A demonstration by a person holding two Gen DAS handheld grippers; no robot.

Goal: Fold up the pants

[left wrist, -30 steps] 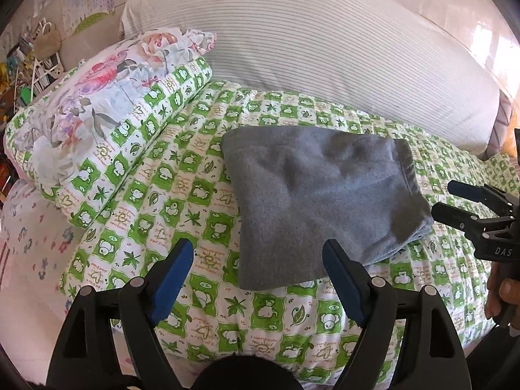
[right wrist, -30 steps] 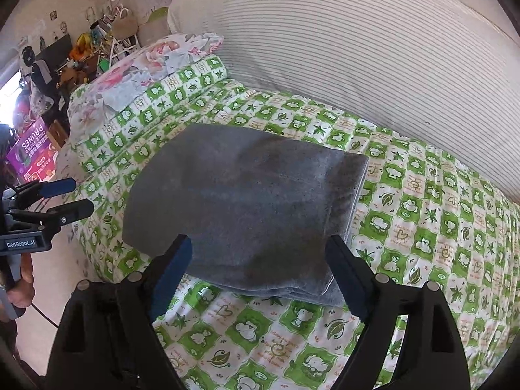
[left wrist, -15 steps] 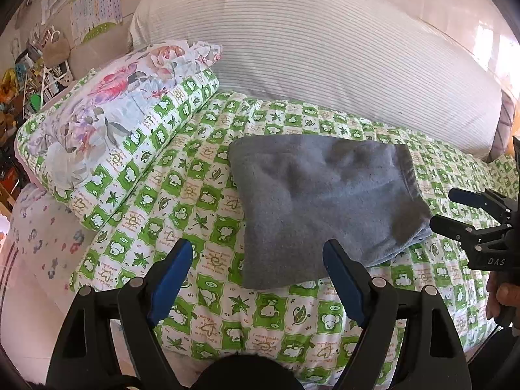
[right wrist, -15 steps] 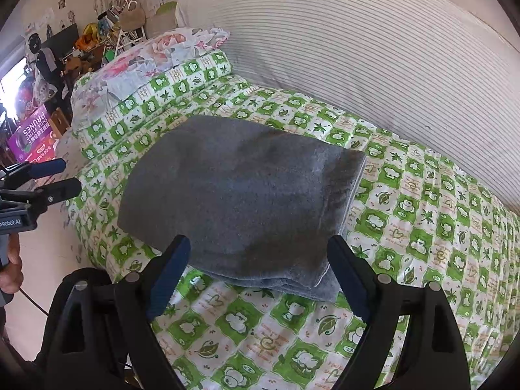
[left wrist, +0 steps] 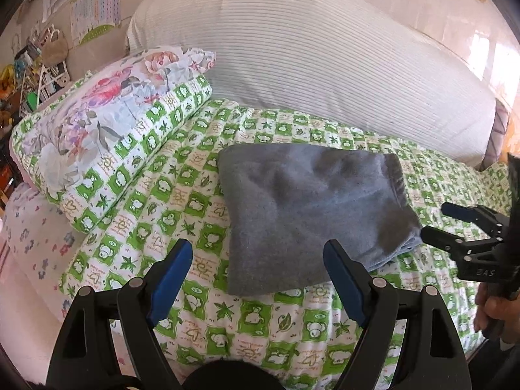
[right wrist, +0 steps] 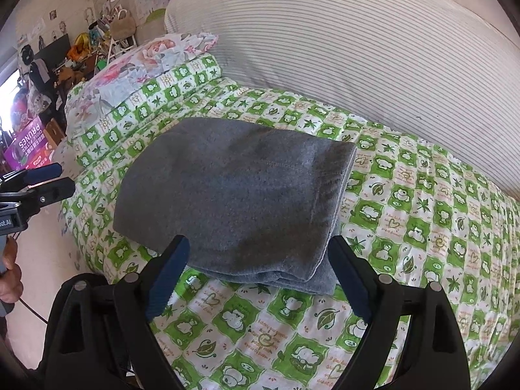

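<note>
Grey pants lie folded into a thick rectangle on the green-and-white checked bedspread. My left gripper hangs open above the bed's near edge, short of the bundle's left corner, with nothing between its blue pads. My right gripper is also open and empty, its fingers straddling the near folded edge without touching it. Each gripper shows in the other's view, the right gripper at the right border and the left gripper at the left border.
A large striped white bolster runs along the back of the bed. A floral pillow lies on a rolled checked quilt at the left. Cluttered shelves and a purple box stand beyond the bed's end. A hand holds the right gripper.
Both cameras have pulled back and tipped up a little, so the pants sit slightly lower and farther away. Both grippers stay open; the pants have not moved.
</note>
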